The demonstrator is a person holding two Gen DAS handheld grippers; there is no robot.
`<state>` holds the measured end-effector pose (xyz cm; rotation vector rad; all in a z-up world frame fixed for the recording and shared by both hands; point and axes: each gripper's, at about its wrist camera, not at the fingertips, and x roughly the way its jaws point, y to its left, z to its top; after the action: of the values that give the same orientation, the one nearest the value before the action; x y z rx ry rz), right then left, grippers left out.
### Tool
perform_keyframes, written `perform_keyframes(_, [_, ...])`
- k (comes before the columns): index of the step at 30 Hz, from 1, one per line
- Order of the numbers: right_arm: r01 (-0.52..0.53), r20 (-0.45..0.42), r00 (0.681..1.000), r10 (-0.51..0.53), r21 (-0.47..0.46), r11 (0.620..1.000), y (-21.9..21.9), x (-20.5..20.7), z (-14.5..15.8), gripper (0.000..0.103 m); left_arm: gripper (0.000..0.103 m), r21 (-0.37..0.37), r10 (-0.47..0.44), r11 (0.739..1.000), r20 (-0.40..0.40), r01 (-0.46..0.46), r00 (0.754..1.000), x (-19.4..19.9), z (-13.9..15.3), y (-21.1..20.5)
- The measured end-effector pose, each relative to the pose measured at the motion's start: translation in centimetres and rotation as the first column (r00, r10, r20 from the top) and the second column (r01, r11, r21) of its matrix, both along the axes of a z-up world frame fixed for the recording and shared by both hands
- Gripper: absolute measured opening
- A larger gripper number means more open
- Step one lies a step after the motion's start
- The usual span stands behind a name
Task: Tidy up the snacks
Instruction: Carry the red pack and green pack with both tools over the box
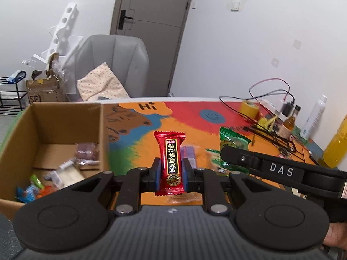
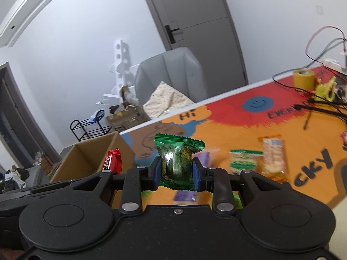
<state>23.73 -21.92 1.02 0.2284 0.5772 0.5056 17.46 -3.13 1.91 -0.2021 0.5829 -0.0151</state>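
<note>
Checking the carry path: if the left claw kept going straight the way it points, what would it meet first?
Likely the purple snack packet on the mat just beyond the left claw and its red candy; depth is uncertain.

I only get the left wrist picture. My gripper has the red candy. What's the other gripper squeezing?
Observer: The right gripper is shut on a green snack packet, pinched between its blue pads.
Child: Is any more food left on the mat that I can't see?
Observer: Yes, a long orange-wrapped wafer bar lies past the right gripper, beside a green-and-white packet.
Child: Does that camera see my candy?
Observer: Yes, the red candy shows just in front of the cardboard box.
</note>
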Motion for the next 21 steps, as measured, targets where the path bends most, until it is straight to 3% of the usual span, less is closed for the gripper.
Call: perform_keyframes(21, [-0.119,0.027,0.992,0.120,-0.031,0.992,6.6,0.3,1.9,0.027,0.018,-0.018,0.146,0.989,0.014,-0.146,0.989,-1.5,1.4,7.7])
